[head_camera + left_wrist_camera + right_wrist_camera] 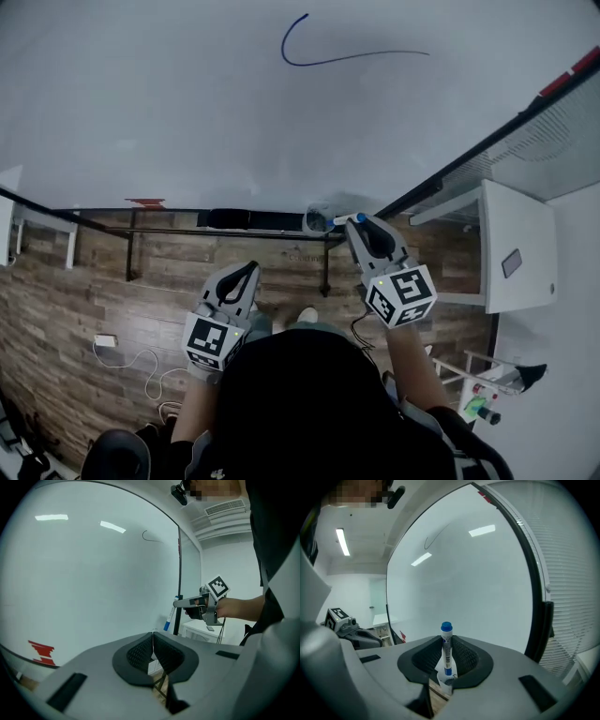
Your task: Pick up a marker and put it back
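Marker: slim white plastic barrel with a blue cap, standing upright across the jaws of the right gripper. In the head view the marker sits just off the lower edge of the whiteboard, toward that board's right end.
Board: the whiteboard is a large glossy white wall panel with one curved blue pen line high on its face.
Grip: the right gripper is a grey hand-held two-jaw tool carrying a black-and-white tagged cube. Its jaws are partly closed, and the ribbed black pads press the barrel from both sides near mid-length. The cap end stands clear above them.
Idle tool: the left gripper, a matching grey tool, is held farther out from the whiteboard. Its pads meet with nothing between them.
Holder: a small pale translucent cup sits at the whiteboard's lower edge, just beside the marker. In the right gripper view the cup shows directly behind the marker's lower end — whether that end is inside it cannot be told.
Done: the pick-up looks complete, since the marker is firmly in the jaws and carried by the gripper alone.
Left: the return. The marker still has to go down into the cup and the jaws have to let go — a short move, judging by how nearly the two line up.
Seen from the side: from the left gripper view the marker hangs below the right gripper's jaw tips, close to the whiteboard's face.
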The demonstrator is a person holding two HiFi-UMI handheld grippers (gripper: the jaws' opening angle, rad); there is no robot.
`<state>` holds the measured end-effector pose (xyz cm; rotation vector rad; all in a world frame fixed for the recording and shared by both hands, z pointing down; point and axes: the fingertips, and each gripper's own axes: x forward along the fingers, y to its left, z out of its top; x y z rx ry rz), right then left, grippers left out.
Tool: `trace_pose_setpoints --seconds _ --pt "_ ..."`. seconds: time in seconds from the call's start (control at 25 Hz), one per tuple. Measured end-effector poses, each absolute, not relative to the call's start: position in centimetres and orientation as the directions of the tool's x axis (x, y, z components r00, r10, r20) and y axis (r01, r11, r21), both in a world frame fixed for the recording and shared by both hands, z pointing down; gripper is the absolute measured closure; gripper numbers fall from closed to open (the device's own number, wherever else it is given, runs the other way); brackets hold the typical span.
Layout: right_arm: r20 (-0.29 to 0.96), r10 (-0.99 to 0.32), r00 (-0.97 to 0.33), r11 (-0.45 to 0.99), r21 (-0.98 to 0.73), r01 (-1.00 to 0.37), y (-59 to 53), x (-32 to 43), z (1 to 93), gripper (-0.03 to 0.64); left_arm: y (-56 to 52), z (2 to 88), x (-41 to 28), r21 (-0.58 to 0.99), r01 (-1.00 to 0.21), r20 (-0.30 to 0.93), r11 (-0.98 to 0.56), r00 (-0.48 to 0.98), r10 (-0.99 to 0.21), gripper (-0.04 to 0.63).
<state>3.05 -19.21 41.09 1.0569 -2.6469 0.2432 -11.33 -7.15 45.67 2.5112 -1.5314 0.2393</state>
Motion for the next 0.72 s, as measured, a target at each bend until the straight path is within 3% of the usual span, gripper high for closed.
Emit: trace_pose_setpoints --seconds 0.44,0.72 --pt "0.418 -0.522 -0.743 0.810 -0.030 -0.586 -22.3 -1.1 47.2 0.525 -4.0 46.8 -15.5 0.100 -0.974 0.293 -0.201 0.222 -0.930 0.575" --pt "0.478 -0.469 -0.742 0.839 -0.021 -0.544 -23.3 -2.9 51.3 0.525 -2.4 48.1 -16.1 0.100 -0.985 0.312 -0.140 0.164 -0.936 0.575"
